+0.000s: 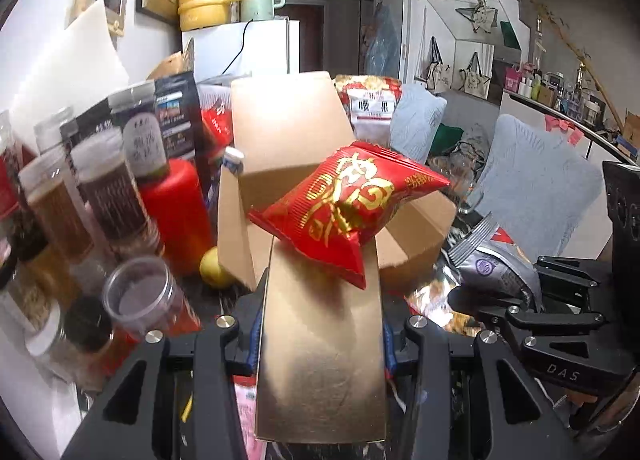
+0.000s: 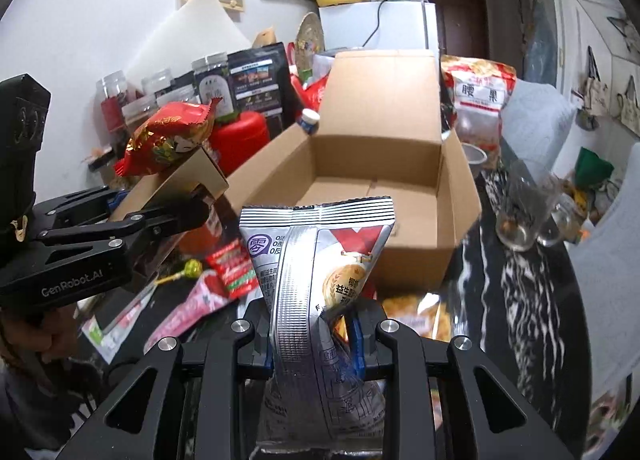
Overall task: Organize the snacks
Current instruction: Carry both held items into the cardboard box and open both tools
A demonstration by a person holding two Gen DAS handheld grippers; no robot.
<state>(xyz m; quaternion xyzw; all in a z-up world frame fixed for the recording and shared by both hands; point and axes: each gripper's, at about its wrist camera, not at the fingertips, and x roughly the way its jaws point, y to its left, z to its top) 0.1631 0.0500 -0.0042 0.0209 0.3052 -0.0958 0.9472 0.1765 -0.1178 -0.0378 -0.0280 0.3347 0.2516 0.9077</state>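
My left gripper (image 1: pixel 320 324) is shut on a small tan cardboard box (image 1: pixel 320 372), its fingers pressing both sides. A puffed red snack packet (image 1: pixel 344 212) with gold lettering lies loose on top of that box. Just beyond stands a large open cardboard box (image 1: pixel 416 236) with its lid flap raised. My right gripper (image 2: pixel 316 332) is shut on a silver snack packet (image 2: pixel 312 252), held upright in front of the open box (image 2: pixel 384 164), whose inside shows bare. The right wrist view shows the left gripper (image 2: pixel 188 208) at the left, carrying the small box (image 2: pixel 176 184) and red packet (image 2: pixel 168 136).
Several jars (image 1: pixel 104 188) and a red canister (image 1: pixel 176 212) crowd the left. A cashew bag (image 1: pixel 372 108) stands behind the box. A drinking glass (image 2: pixel 520 212) sits to its right on the dark marbled table (image 2: pixel 480 280). Loose packets (image 2: pixel 232 260) and a lollipop (image 2: pixel 188 268) lie in front.
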